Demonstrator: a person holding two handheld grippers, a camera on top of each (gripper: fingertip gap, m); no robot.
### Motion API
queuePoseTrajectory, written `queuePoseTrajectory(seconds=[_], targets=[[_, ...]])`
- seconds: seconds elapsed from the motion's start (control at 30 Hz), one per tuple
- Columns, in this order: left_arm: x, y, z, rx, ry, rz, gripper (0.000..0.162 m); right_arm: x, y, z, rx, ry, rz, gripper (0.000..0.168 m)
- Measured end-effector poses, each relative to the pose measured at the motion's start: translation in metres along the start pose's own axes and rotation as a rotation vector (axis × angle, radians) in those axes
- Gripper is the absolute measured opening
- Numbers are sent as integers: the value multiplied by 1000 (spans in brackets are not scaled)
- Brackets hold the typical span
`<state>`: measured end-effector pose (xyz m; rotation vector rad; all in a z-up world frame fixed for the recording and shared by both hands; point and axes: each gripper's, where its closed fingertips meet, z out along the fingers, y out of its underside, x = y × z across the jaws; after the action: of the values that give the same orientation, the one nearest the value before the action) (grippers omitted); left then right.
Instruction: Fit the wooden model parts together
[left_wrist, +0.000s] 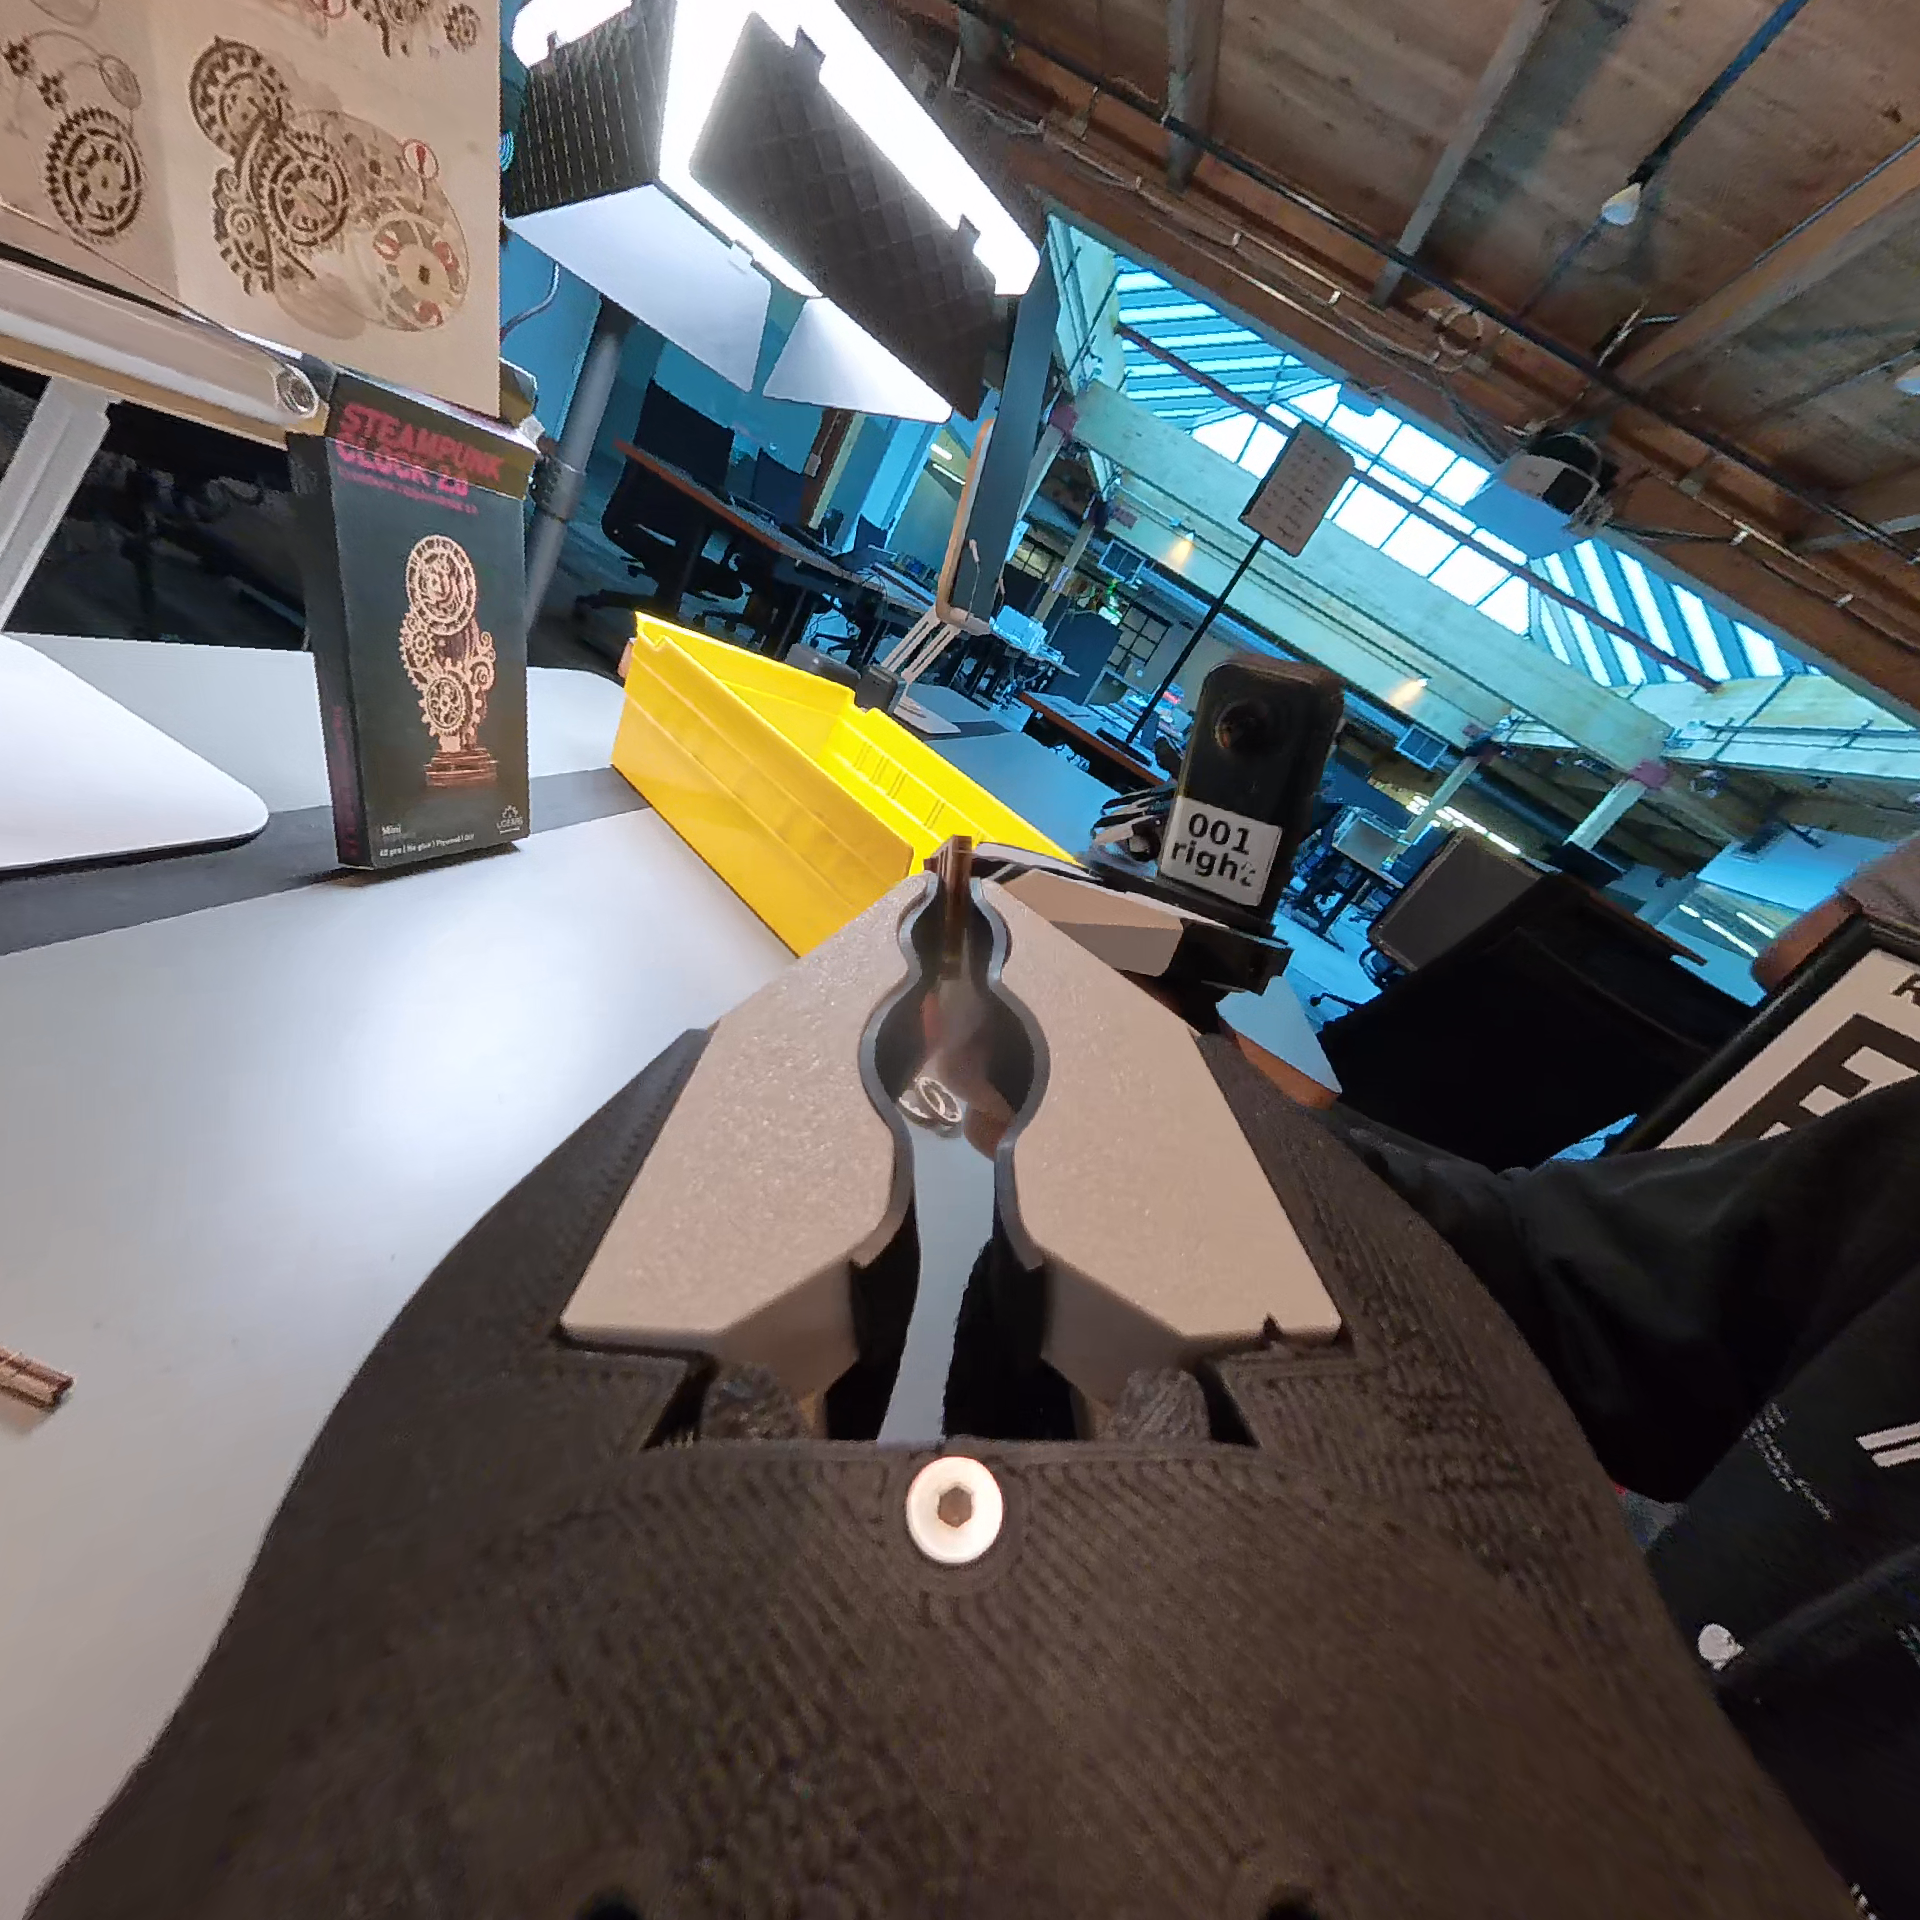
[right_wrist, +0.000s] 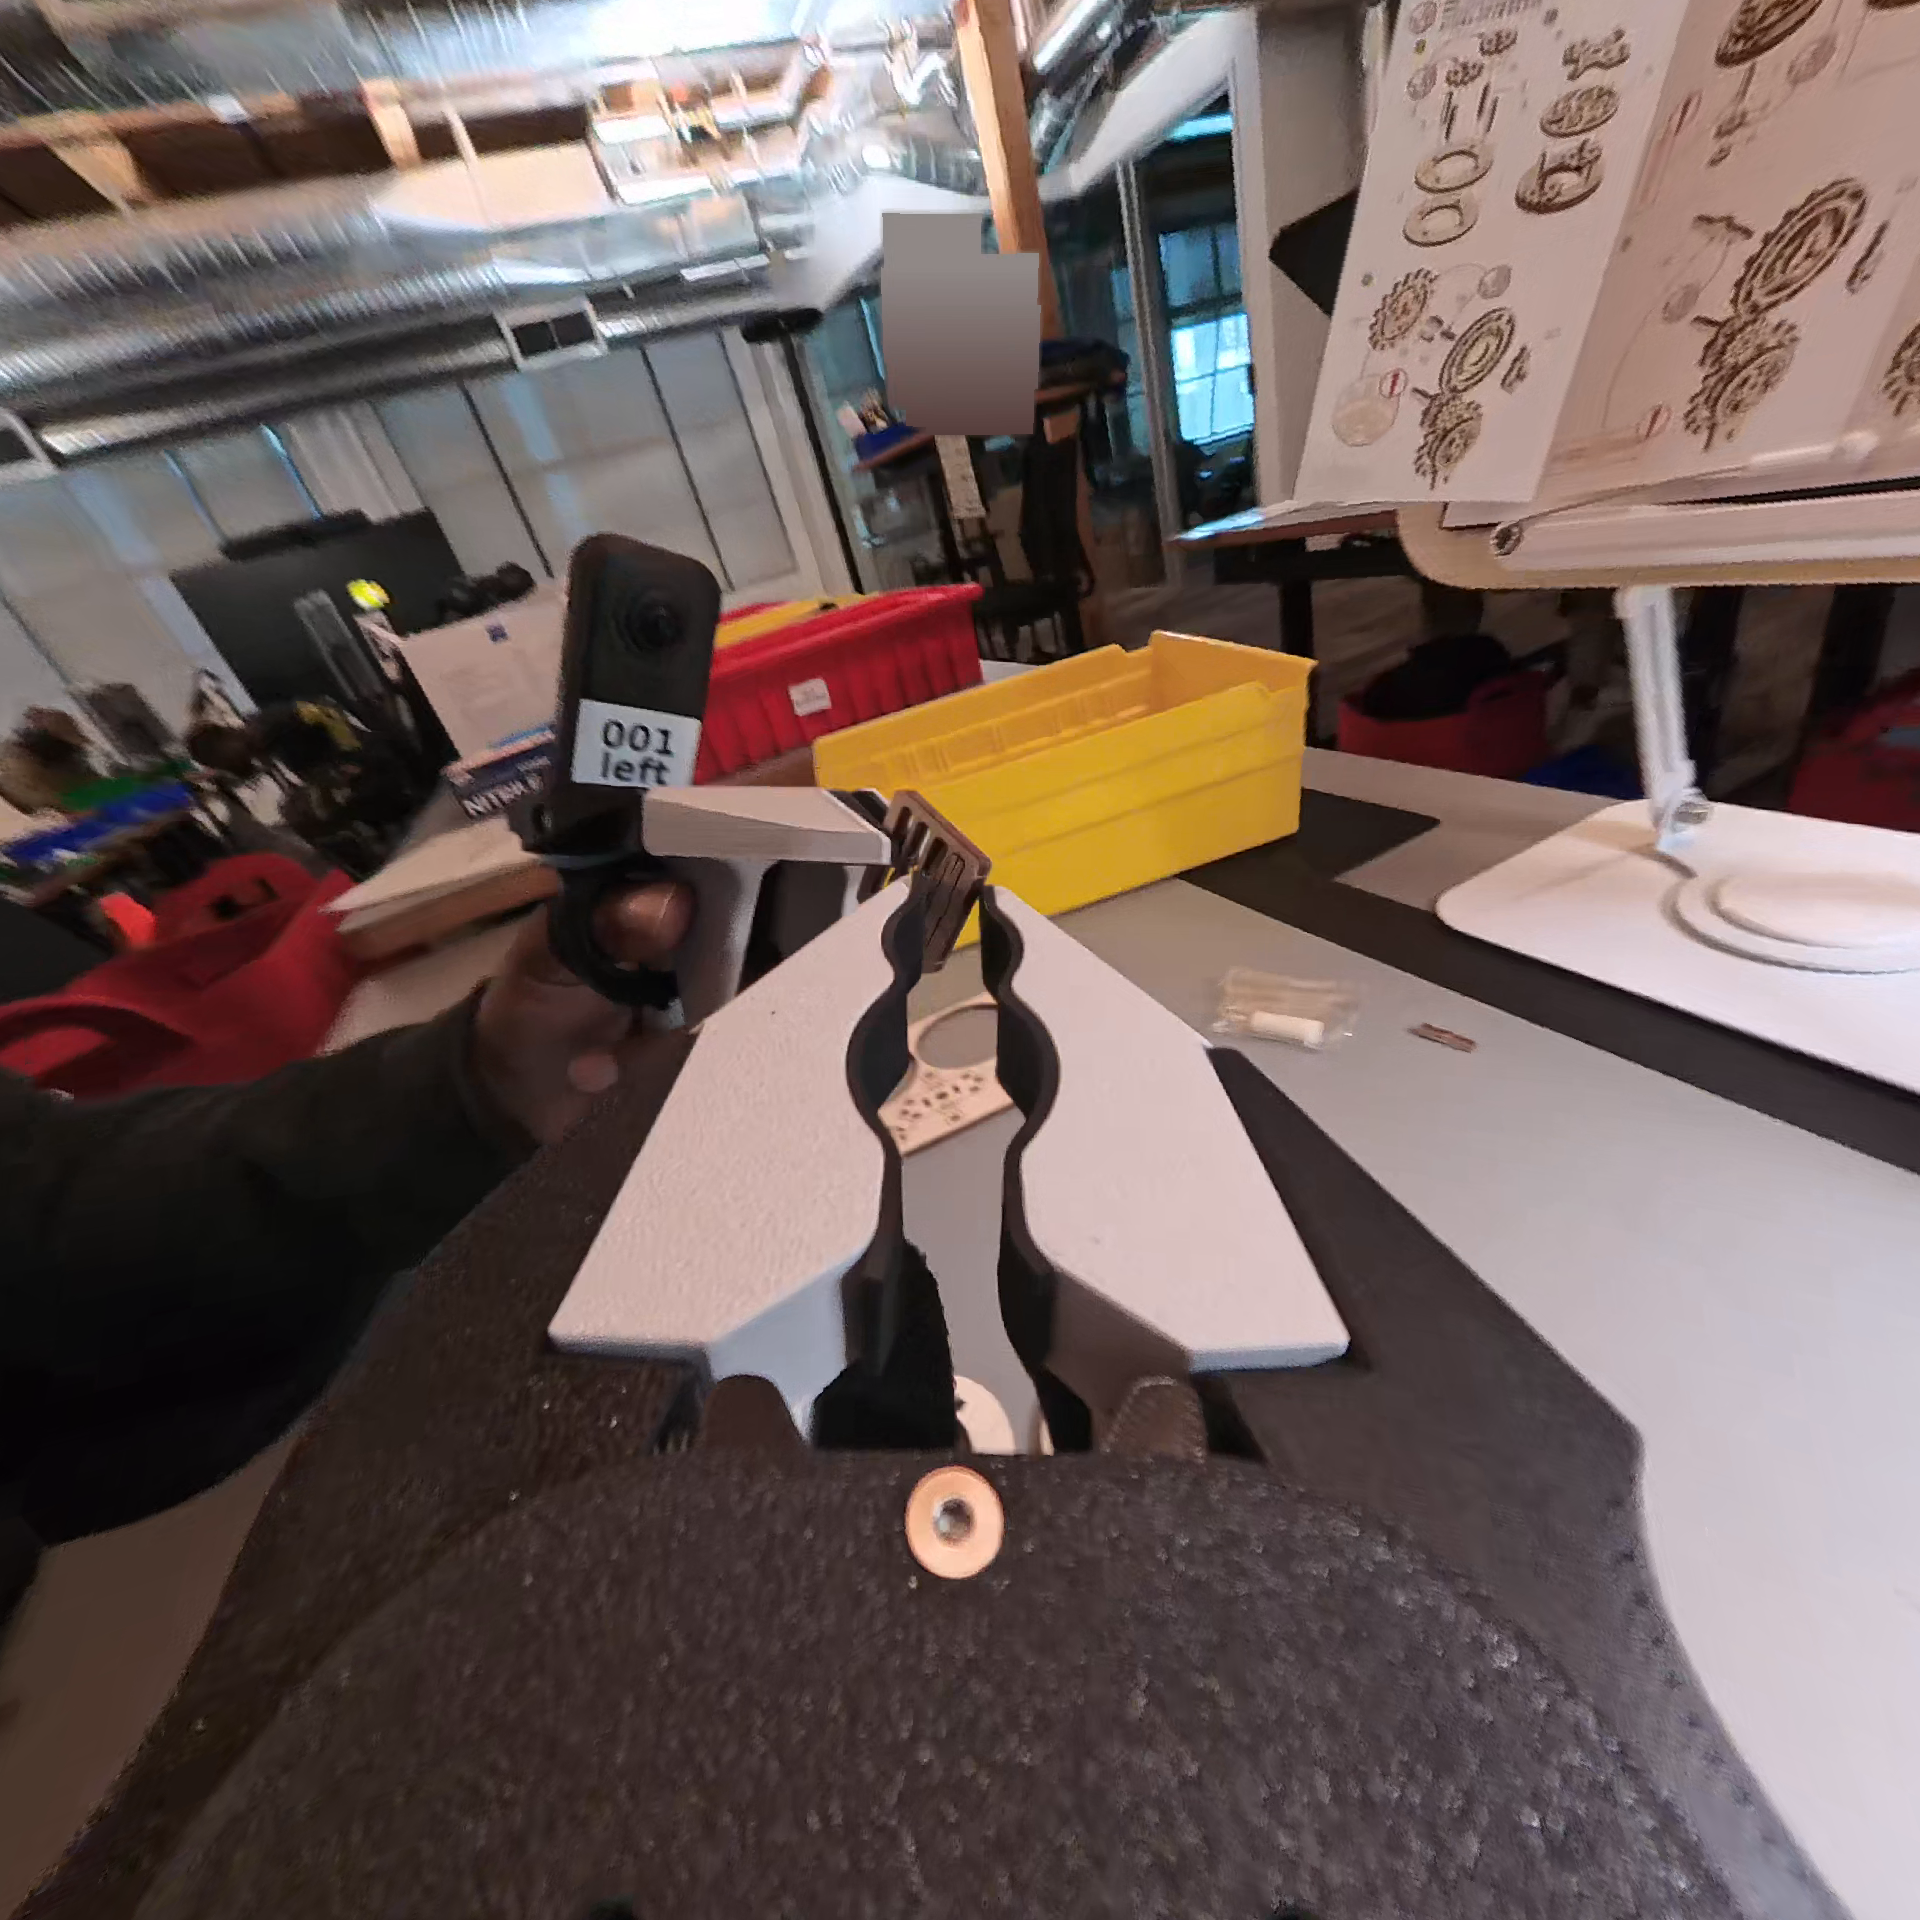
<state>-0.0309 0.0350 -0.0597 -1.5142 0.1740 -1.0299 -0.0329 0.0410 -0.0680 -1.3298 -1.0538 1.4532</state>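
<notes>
The right gripper (right_wrist: 951, 914) has its grey fingers drawn narrow around a small slotted wooden model part (right_wrist: 940, 857), which sticks up and tilts out past the tips, dark-edged with several parallel slits. The left gripper (right_wrist: 883, 831) comes in from the left in the right wrist view, held by a hand (right_wrist: 582, 997) in a dark sleeve, and its grey tip touches the same wooden part at the upper end. In the left wrist view the left gripper (left_wrist: 956, 883) is pinched narrow as well, with a thin dark-brown edge of the wooden model part (left_wrist: 954, 904) caught between its tips, and the right gripper (left_wrist: 1101, 914) meets it from the right. Both tools hang above the grey table (right_wrist: 1558, 1299). Below the right fingers, a flat pale wooden sheet with a round hole (right_wrist: 951, 1081) lies on the table. Farther to the right lie a small clear bag (right_wrist: 1283, 1008) and a little brown wooden piece (right_wrist: 1444, 1034). A yellow bin (right_wrist: 1081, 769) stands behind the grippers. A dark product box (left_wrist: 426, 644) stands upright beside it in the left wrist view, and instruction sheets with gear drawings (right_wrist: 1621, 239) are propped on a white stand (right_wrist: 1662, 727).
</notes>
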Motion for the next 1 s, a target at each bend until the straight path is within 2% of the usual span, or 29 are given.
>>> queuePoseTrajectory(seconds=[0.2,0.33,0.4,0.5,0.57,0.67,0.77,0.9,1.0], targets=[[4,-2,-3,35,96,-66,1,-1,-1,-2,15,-85,123,20],[9,-1,-3,36,126,-52,1,-12,-2,-5,9,-179,152,4],[9,1,-3,28,131,-51,1,-13,-2,-6,-5,-165,81,3],[5,3,-3,12,136,-81,7,-13,-3,-8,-18,-122,-75,1],[0,3,-5,7,129,-117,18,-13,-5,-11,-5,-75,-248,1],[-3,6,-6,-24,153,-201,32,-8,-2,-13,-28,76,-635,1],[2,11,-5,-63,217,-300,37,-5,7,-12,-86,196,-995,1],[2,21,-3,-114,235,-358,34,-6,13,-10,-111,278,-1253,1],[4,22,-1,-107,252,-389,27,-7,18,-7,-134,293,-1348,1]])
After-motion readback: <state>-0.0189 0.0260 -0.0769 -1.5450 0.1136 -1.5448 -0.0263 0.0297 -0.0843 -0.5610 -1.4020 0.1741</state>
